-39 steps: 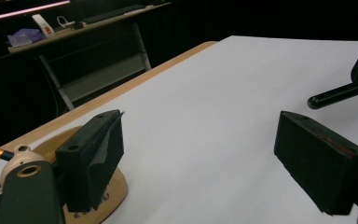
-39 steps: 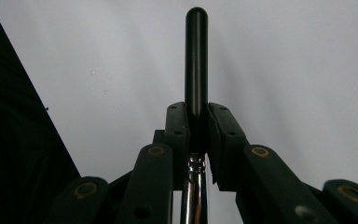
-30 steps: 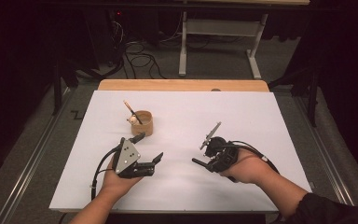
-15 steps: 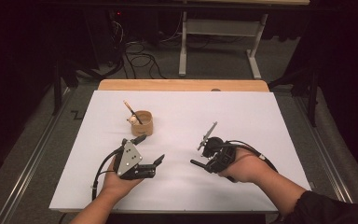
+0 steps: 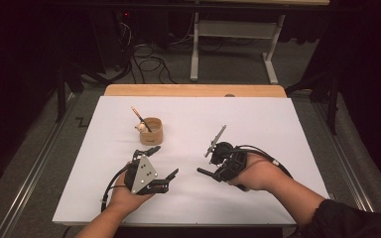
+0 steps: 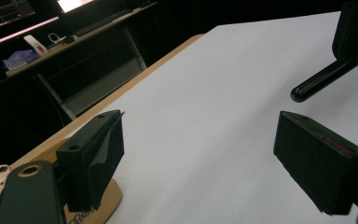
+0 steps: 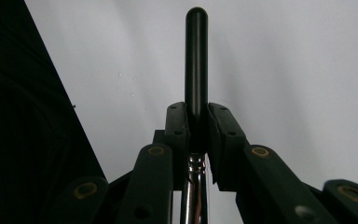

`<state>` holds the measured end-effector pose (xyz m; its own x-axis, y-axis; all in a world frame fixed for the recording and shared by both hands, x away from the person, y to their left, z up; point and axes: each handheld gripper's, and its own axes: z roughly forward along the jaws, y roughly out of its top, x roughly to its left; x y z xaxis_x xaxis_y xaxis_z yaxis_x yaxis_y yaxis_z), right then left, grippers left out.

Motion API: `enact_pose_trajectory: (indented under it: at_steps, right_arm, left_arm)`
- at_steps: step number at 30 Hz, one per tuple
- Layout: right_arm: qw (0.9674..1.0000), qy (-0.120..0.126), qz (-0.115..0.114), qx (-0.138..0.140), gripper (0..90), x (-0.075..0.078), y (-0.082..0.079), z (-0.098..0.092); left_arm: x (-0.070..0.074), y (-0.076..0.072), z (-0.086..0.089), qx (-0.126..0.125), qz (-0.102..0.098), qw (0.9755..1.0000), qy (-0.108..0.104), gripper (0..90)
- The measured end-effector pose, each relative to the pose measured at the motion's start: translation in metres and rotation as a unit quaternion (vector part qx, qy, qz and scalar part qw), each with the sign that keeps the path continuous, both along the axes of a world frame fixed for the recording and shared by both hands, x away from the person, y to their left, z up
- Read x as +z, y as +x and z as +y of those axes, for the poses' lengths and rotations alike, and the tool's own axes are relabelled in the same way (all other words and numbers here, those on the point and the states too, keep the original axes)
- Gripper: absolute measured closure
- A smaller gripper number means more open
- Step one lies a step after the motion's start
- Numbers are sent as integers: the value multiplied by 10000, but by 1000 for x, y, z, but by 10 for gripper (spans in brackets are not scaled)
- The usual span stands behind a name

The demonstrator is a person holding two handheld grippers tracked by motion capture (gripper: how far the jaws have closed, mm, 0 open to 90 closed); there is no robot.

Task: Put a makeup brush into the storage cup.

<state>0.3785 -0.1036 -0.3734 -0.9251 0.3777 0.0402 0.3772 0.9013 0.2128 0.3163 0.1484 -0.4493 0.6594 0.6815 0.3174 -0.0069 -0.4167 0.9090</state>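
The right gripper [image 5: 217,163] is squeezing a black-handled tool [image 7: 196,56] — handle pointing at the left gripper [image 5: 166,163], jaws wide, empty.

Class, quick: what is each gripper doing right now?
Left gripper: open, nothing between its jaws.
Right gripper: shut on a black-handled tool.

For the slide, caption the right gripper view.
Right gripper clamped shut on a black-handled tool, its handle jutting over the white table.
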Motion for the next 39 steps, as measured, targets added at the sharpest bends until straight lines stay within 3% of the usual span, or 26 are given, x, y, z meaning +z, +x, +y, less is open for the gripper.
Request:
enact_pose_trajectory:
  at_steps: [19,25,30,39]
  right_arm:
    - [9997,96,37,217,806,11,-1,16]
    - [9996,65,91,274,806,11,-1,22]
    - [9994,19,116,326,806,11,0,27]
    - [9991,41,116,395,806,12,-1,35]
  left_arm:
    - [-10,2,-8,-79,83,9995,301,170]
    - [-12,1,-10,-99,-14,9989,451,182]
    - [-12,1,-11,-75,-39,9990,438,182]
    - [-14,-1,-15,-125,-161,9974,692,189]
